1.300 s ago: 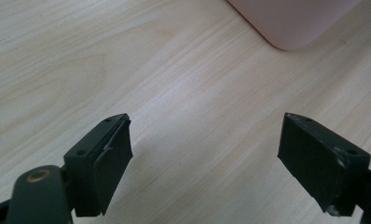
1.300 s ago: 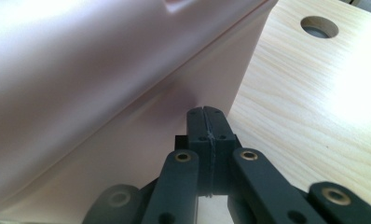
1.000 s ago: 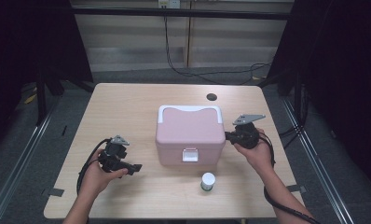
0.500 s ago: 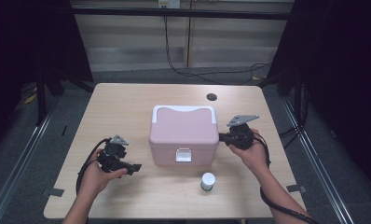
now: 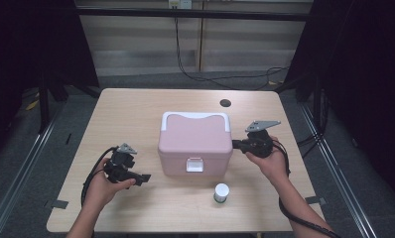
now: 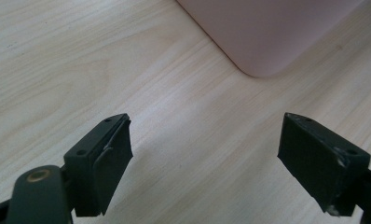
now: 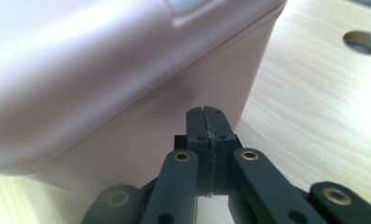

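A pink box (image 5: 195,144) with a white rim along the back of its lid sits near the middle of a light wooden table (image 5: 136,106), its small front latch (image 5: 194,164) facing the person. The right gripper (image 5: 235,145) is at the box's right side, held level and pointing at that side wall, with its tip against or just short of the box at about lid height. In the right gripper view its two black jaws are pressed flat together with nothing between them, and the closed tip (image 7: 206,122) sits right up by the pink wall under the lid's overhang; whether it actually touches cannot be told. The left gripper (image 5: 145,177) rests low over the table at the front left, well apart from the box, held in the person's left hand (image 5: 103,186) and pointing toward the box's lower left corner. Its jaws stand wide apart, and the left gripper view shows bare tabletop between them, with a rounded pink corner (image 6: 263,65) of the box farther ahead. A small white-capped jar (image 5: 221,192) stands on the table in front of the box, a little to the right of the latch. A dark round hole (image 5: 225,103) shows in the tabletop behind the box, toward the far edge.
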Action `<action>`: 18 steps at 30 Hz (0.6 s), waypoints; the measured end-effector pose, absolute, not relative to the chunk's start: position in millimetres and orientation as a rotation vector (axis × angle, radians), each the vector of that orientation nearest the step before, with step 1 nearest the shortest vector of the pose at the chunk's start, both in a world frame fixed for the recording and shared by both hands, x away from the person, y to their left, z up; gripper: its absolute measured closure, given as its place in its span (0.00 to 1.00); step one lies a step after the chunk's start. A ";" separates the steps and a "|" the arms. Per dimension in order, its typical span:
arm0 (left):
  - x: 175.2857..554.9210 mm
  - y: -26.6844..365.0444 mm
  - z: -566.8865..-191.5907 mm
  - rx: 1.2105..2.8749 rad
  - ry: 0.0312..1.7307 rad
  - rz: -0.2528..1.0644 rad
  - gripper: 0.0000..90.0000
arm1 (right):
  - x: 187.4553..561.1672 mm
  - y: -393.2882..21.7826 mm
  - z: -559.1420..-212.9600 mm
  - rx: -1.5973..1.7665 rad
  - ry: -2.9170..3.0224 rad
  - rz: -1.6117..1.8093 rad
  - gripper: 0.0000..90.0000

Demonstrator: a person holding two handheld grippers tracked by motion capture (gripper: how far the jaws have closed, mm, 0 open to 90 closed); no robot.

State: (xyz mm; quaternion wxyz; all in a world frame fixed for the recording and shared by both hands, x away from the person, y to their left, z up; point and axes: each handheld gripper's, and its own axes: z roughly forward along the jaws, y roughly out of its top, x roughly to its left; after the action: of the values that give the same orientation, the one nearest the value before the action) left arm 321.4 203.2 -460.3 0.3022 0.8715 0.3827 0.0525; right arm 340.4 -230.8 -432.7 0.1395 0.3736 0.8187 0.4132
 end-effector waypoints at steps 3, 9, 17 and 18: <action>322.0 205.2 -459.6 2.300 1.023 0.131 0.19 | 336.4 -238.7 -422.0 1.081 2.355 1.231 1.00; 323.5 204.6 -458.5 2.298 1.025 0.132 0.19 | 332.6 -248.5 -403.2 1.092 2.342 1.255 1.00; 328.8 198.9 -455.9 2.307 1.010 0.108 0.19 | 330.5 -248.1 -374.6 1.071 2.332 1.273 1.00; 329.3 198.6 -456.0 2.313 1.003 0.104 0.19 | 330.4 -246.5 -370.9 1.061 2.333 1.274 1.00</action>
State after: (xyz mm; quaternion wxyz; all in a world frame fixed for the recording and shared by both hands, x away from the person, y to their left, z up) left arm 329.3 198.6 -456.0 0.3044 0.8731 0.3788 0.0393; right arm 330.4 -246.5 -370.9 0.1392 0.3669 0.8072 0.4409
